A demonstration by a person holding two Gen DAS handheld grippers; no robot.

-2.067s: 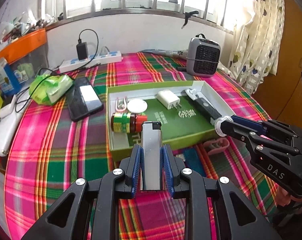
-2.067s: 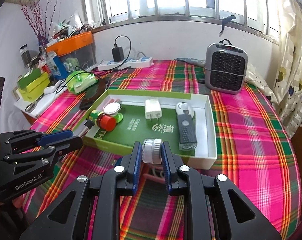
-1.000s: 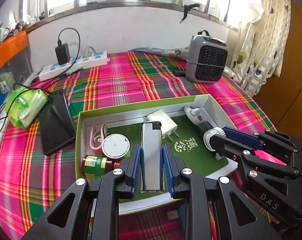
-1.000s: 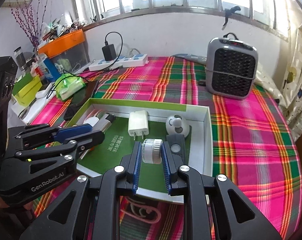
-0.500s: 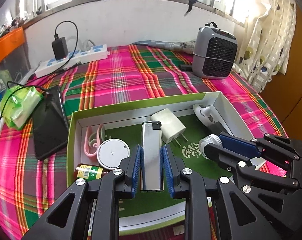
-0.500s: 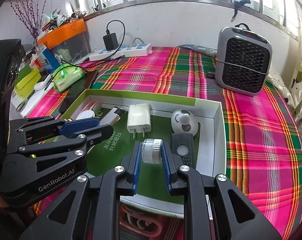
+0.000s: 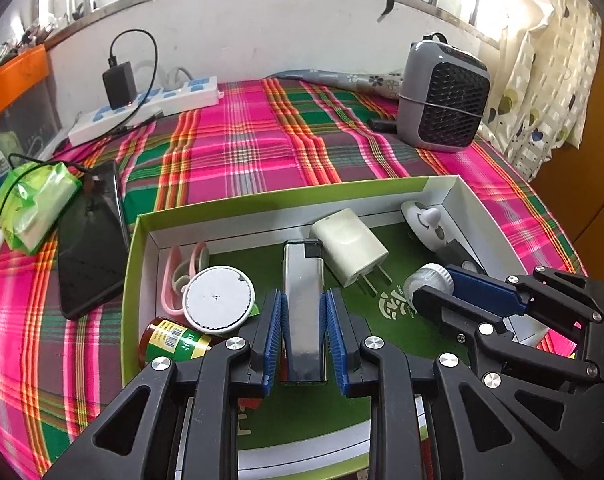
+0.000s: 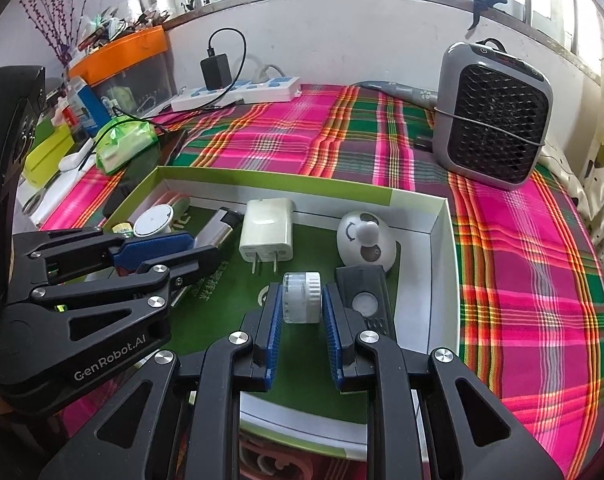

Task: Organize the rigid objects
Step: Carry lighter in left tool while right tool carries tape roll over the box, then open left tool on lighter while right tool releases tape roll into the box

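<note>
Across the bench (image 7: pixel 241 152), under its plaid cloth, we see a grey heater (image 7: pixel 446 96) at the far right and a white power strip (image 7: pixel 149 104) by the wall. Nearer us sits the green-rimmed box (image 7: pixel 261 204) with a green floor, holding a white charger (image 7: pixel 348 244), a round white tin (image 7: pixel 217 300), a pink clip (image 7: pixel 173 276) and a small bottle (image 7: pixel 169 340). Our left hand-held gripper (image 7: pixel 304 336) is narrowly open, its blue pads pressed on the silver lighter (image 7: pixel 304 292), which lies lengthwise over the box floor. Our right hand-held gripper (image 8: pixel 302 328) is a little wider, clamped on the small white-capped jar (image 8: pixel 302 298) above the box floor, beside a black remote (image 8: pixel 364 300).
</note>
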